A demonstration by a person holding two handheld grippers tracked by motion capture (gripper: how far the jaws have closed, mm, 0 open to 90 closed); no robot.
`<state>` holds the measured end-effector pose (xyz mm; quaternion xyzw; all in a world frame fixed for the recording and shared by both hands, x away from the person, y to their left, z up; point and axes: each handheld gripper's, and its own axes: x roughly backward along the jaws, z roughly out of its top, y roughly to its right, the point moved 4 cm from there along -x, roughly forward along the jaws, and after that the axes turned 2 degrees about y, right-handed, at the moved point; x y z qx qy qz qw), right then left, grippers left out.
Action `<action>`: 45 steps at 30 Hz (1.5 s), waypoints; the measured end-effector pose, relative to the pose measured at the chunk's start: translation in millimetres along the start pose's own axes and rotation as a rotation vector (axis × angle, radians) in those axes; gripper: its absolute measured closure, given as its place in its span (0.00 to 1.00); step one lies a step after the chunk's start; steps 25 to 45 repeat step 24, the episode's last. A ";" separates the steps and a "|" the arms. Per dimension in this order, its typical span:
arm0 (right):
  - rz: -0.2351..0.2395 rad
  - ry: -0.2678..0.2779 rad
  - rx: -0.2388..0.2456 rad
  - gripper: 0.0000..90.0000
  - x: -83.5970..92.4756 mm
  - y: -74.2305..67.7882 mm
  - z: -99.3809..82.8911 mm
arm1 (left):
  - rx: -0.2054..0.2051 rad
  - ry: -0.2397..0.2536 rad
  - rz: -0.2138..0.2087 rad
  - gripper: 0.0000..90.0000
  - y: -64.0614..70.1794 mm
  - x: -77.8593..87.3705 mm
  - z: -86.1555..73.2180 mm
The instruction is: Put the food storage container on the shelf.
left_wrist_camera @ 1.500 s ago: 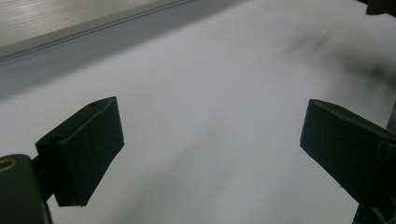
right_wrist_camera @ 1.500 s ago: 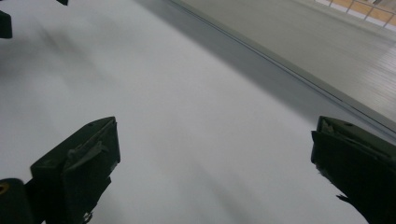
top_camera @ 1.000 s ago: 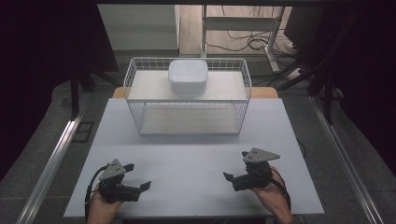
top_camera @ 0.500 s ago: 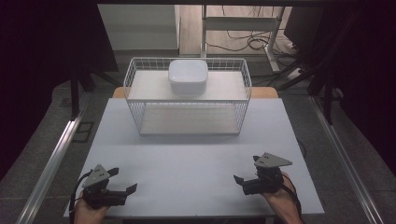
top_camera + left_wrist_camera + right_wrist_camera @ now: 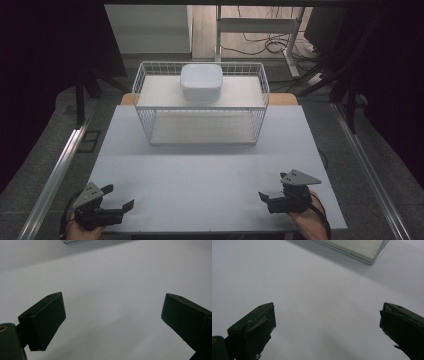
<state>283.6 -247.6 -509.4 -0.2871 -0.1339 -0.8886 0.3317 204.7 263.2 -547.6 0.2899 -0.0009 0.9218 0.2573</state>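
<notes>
Basically, the high view had the full layout: white wire basket (image 5: 200, 107) at the far middle of the bench (image 5: 200, 170) with a white square bowl (image 5: 201, 81) sitting on its top, both well apart from the claws, while each gripper view caught just bare bench plus a sliver of the basket's base edge. Left claw (image 5: 120, 197) sat low at the near-left corner and right claw (image 5: 264, 197) at the near-right, each pointing inward, jaws spread wide, holding nothing.
</notes>
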 end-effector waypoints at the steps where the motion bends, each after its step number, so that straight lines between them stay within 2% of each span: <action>1: -0.003 -0.002 -0.002 0.00 0.3 0.9 -1.9 | 0.000 -0.001 0.000 0.06 -0.3 0.3 -0.6; 12: -0.026 -0.061 -0.035 0.00 2.4 6.4 -23.1 | -0.001 -0.055 -0.009 0.05 0.4 -6.0 -6.1; 16: -0.024 -0.092 -0.046 0.00 1.4 6.4 -28.1 | 0.021 -0.059 -0.018 0.05 -2.2 -6.7 -6.7; 21: -0.027 -0.087 -0.064 0.00 1.6 8.2 -28.2 | 0.055 -0.063 -0.026 0.05 -4.8 -7.3 -7.3; 45: -0.029 -0.091 -0.071 0.00 1.3 9.5 -28.6 | 0.052 -0.073 -0.028 0.06 -4.8 -8.5 -7.1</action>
